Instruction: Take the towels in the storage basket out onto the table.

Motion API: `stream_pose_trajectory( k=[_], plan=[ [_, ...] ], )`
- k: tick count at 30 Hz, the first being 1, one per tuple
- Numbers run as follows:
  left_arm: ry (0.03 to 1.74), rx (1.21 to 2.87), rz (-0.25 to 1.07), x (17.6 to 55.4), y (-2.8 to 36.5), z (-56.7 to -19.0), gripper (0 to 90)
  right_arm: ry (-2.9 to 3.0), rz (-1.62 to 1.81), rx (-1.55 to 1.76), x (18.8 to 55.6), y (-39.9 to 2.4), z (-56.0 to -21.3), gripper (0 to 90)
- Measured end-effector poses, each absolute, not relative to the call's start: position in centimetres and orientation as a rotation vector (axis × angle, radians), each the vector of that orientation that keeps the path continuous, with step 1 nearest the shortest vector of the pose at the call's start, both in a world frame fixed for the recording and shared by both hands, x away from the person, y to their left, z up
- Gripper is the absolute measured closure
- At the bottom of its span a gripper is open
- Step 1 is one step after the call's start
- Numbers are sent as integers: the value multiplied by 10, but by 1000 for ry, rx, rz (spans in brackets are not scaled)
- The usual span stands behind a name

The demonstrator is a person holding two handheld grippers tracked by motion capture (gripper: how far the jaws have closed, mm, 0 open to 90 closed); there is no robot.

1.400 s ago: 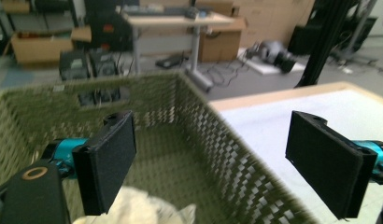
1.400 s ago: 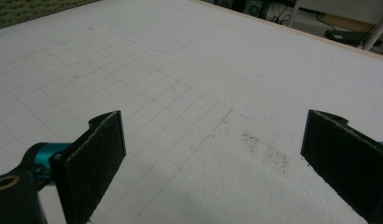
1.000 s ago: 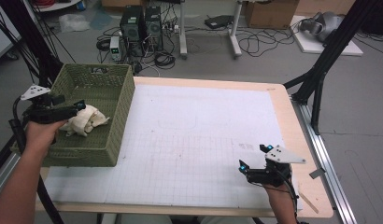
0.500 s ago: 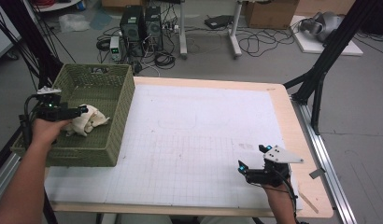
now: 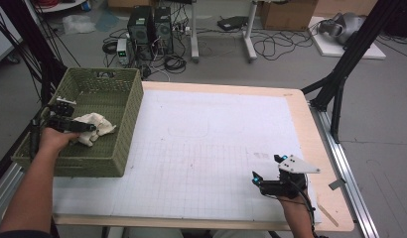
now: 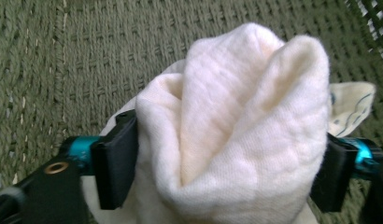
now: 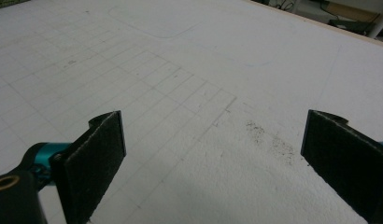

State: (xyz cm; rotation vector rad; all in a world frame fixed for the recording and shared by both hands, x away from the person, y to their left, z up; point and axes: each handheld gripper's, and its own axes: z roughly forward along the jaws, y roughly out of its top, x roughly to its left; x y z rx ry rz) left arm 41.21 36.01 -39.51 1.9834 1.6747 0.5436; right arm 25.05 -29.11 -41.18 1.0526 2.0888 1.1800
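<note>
A crumpled cream cloth (image 5: 101,127) lies in the green woven basket (image 5: 127,130) at the table's left edge. My left gripper (image 5: 90,128) reaches down into the basket. In the left gripper view the cloth (image 6: 236,107) bulges up between the two black pads and touches both; the jaws have just been closing on it. My right gripper (image 5: 256,179) rests low over the white gridded mat near the front right, open, with bare mat between its pads (image 7: 94,161).
The white mat (image 5: 206,134) covers most of the wooden table. The basket floor (image 6: 87,56) lies behind the cloth. Computer towers (image 5: 149,25), cables and black frame struts (image 5: 340,69) stand on the floor beyond the table.
My left hand has sunk lower into the basket and onto the cloth. The right gripper has stayed where it was.
</note>
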Motion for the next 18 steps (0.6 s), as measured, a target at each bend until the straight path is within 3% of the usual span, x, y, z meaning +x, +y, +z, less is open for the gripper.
stream_pose_trajectory(
  k=[3,4,5,6,7,10,18],
  plan=[
    [1678,2008,515,413,360,-396,330,2091,1177,1051,251,-291,-412,57],
    [1669,2025,501,413,359,-397,404,2091,1174,1051,251,-291,-412,57],
    [1645,2044,496,413,358,-397,545,2091,1172,1051,251,-290,-412,56],
    [1632,2059,506,412,357,-396,545,2091,1172,1051,251,-290,-412,56],
    [1615,2068,509,411,356,-394,648,2091,1171,1049,250,-291,-412,56],
    [1591,2052,514,410,355,-392,703,2085,1172,1055,250,-291,-411,57],
    [1518,1873,577,398,364,-372,729,2079,1169,1047,248,-292,-409,57]
  ],
)
